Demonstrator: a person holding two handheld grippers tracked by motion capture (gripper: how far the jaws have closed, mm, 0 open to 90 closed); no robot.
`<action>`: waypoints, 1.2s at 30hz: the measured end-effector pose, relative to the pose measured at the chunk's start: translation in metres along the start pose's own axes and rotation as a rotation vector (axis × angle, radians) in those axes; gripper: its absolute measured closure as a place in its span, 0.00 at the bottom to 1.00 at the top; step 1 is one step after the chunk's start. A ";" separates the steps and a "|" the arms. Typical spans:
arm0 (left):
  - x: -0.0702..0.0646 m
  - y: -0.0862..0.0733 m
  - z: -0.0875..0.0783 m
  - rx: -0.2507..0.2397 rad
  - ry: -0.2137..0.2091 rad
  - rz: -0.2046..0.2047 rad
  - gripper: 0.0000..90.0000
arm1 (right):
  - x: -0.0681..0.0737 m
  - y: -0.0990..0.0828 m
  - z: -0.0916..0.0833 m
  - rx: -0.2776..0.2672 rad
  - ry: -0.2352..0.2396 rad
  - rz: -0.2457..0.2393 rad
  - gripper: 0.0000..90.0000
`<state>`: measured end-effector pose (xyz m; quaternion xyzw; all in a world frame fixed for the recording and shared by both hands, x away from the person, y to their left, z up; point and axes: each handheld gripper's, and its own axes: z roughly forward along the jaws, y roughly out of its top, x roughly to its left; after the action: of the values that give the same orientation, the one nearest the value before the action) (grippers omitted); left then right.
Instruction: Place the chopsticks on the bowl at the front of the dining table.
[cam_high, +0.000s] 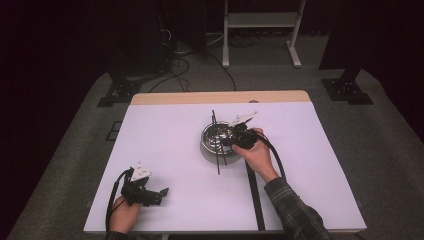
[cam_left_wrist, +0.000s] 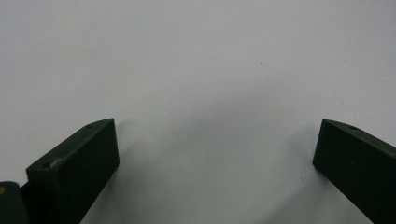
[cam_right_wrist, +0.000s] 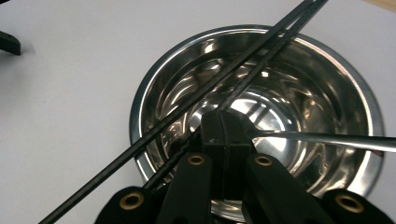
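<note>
Over the steel bowl (cam_right_wrist: 261, 112) near the middle of the desk (cam_high: 165, 150), your right tongs (cam_right_wrist: 223, 122) sit clenched, jaws pressed together, on the end of a slim metal handle (cam_right_wrist: 327, 140) that runs off to the right. I judge it a spoon or the like, its head hidden. Two black chopsticks (cam_right_wrist: 219, 79) lie slanted across the bowl's rim, touching your tongs' tips. Mind this: lift or swing now and you could knock those sticks so they roll off the rim, or drag the light bowl along. A thin grip like that may also let the handle twist free. Your left tongs (cam_left_wrist: 215, 154) rest released, wide apart, over bare desk at the near left. No brand, label or writing reads anywhere.
</note>
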<state>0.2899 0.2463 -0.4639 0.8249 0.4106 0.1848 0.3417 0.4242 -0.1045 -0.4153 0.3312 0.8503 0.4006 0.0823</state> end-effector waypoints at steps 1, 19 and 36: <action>0.000 0.000 0.000 0.000 0.000 0.000 0.00 | 0.001 0.000 0.001 0.000 0.002 -0.004 1.00; 0.000 0.000 0.000 0.000 0.000 0.000 0.00 | 0.013 0.002 0.008 0.001 0.037 -0.028 1.00; 0.000 0.000 0.000 -0.002 0.001 -0.001 0.00 | 0.039 -0.004 -0.028 -0.036 0.070 -0.095 1.00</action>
<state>0.2899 0.2461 -0.4640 0.8243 0.4108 0.1855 0.3425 0.3809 -0.1000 -0.3947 0.2747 0.8601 0.4229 0.0775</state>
